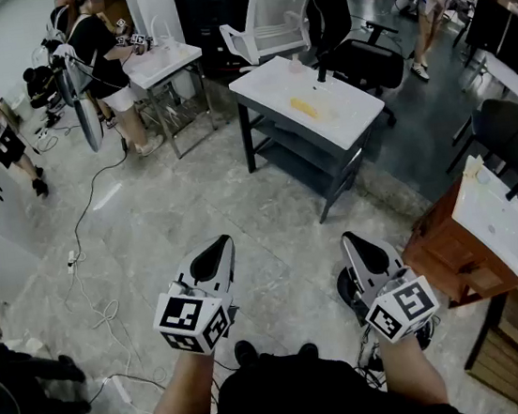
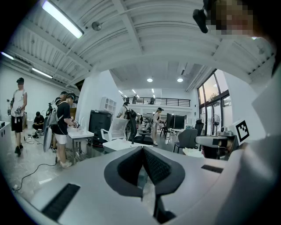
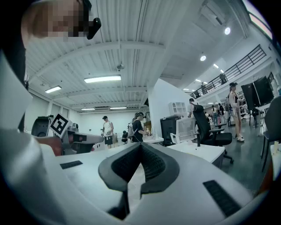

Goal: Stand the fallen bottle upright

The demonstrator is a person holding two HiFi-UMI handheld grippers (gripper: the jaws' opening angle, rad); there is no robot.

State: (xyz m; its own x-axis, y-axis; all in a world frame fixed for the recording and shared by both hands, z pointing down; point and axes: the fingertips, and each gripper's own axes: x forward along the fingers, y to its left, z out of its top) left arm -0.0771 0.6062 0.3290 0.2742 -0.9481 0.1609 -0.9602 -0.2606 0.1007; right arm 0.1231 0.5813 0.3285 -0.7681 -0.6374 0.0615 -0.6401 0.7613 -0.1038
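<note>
Hovering left gripper (image 1: 220,245), right gripper (image 1: 351,238) (two, closed)

The left gripper (image 2: 142,150) fills the lower frame, its two grey jaws closed tip to tip with nothing between them. Just beyond the fingertips (image 2: 152,160) stands a white table (image 2: 118,144). Left of them, a person in black (image 2: 63,125) works at another table (image 2: 81,133).

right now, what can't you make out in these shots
Head view: the yellow thing on the white table is too small to name as a bottle.
Left gripper view: the shut left tongs cover much of that table.
Right gripper view: its top is edge-on, contents unseen.
</note>
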